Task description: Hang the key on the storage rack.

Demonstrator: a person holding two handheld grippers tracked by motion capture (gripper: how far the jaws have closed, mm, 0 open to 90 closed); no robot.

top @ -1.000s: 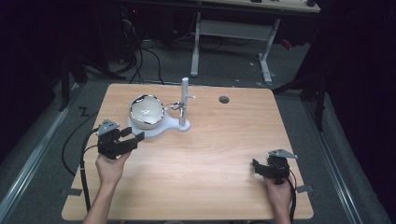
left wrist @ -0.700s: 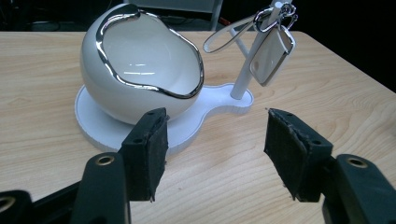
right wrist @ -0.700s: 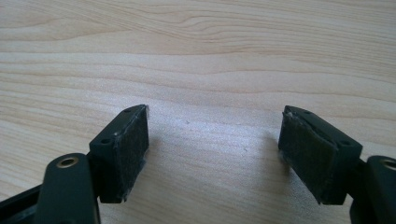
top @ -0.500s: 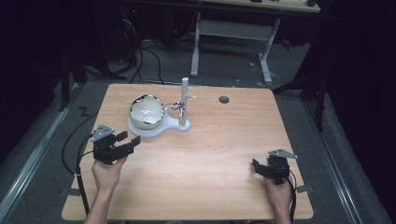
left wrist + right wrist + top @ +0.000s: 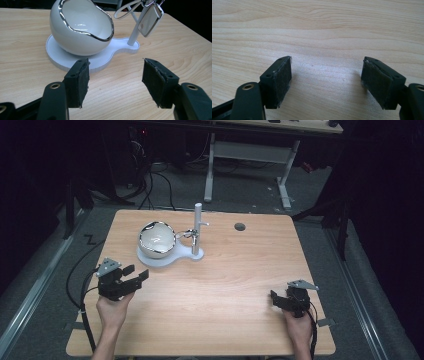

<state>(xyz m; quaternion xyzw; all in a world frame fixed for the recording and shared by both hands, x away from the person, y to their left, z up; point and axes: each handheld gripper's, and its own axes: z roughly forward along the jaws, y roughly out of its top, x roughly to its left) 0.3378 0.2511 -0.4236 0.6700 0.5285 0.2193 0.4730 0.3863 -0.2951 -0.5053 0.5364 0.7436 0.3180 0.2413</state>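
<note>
High view: the left gripper (image 5: 134, 276) is being held low over the near-left part of the table (image 5: 240, 285), jaws pointed toward the bowl (image 5: 157, 240). Its jaws are standing apart and have just been opening, with nothing between them. The bowl is being carried on a white base (image 5: 150, 261) at the table's far-left middle. A post (image 5: 197, 227) is rising from the base's right lobe, just beside the bowl, with keys (image 5: 187, 235) hanging off it. The right gripper (image 5: 276, 297) is being held at the near-right corner, well apart from the bowl, jaws pointed left. A round hole (image 5: 240, 226) is seen in the tabletop past the post.

Left gripper view: both pads are being kept apart over bare wood, nothing clamped. The bowl (image 5: 80, 30) is sitting straight ahead on the base (image 5: 100, 60), near the jaws and not touched. A key fob (image 5: 150, 20) is hanging by the post (image 5: 133, 33), up right.

Right gripper view: the right gripper (image 5: 327, 75) is being held jaws wide, pads apart, bare wood (image 5: 322, 30) between them.
</note>
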